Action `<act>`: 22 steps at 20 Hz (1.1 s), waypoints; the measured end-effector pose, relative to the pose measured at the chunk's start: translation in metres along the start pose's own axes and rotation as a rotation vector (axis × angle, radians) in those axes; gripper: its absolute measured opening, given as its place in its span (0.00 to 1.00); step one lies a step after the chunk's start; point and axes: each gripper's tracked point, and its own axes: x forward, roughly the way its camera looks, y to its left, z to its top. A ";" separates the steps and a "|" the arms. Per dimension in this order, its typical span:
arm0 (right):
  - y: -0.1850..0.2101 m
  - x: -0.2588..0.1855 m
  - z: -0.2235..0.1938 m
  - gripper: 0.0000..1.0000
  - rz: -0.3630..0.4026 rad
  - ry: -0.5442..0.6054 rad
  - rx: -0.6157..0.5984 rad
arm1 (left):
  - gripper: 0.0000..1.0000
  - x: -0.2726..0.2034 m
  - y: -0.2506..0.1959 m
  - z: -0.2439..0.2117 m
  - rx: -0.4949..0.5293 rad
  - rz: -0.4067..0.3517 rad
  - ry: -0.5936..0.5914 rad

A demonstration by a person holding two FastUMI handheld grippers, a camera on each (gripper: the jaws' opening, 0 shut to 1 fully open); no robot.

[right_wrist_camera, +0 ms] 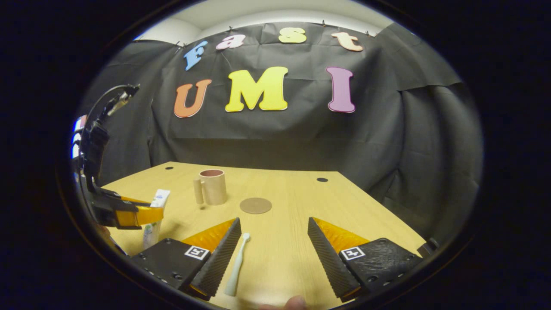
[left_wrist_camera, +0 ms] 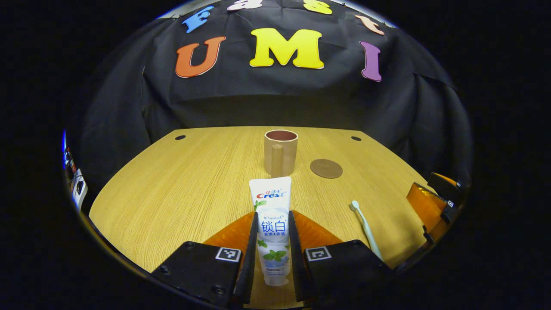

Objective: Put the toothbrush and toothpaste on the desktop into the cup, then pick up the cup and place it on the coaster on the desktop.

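Wooden desktop — cup, coaster, toothbrush on it.

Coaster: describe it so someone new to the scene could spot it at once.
On the wooden table, find the upright cup near the far edge. The coaster lies flat just beside it, apart from it, nearer than the cup. It is the only round brown disc; the toothbrush and toothpaste are long and pale.
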 end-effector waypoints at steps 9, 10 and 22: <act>0.016 -0.002 -0.017 0.96 0.023 0.044 -0.012 | 0.18 -0.026 0.002 0.017 -0.051 -0.011 -0.029; 0.017 -0.002 -0.017 0.95 0.023 0.042 -0.013 | 0.48 -0.027 0.002 0.009 -0.063 -0.017 0.012; 0.007 0.006 -0.024 0.95 0.018 0.069 0.010 | 1.00 0.022 0.011 -0.041 -0.081 0.044 0.201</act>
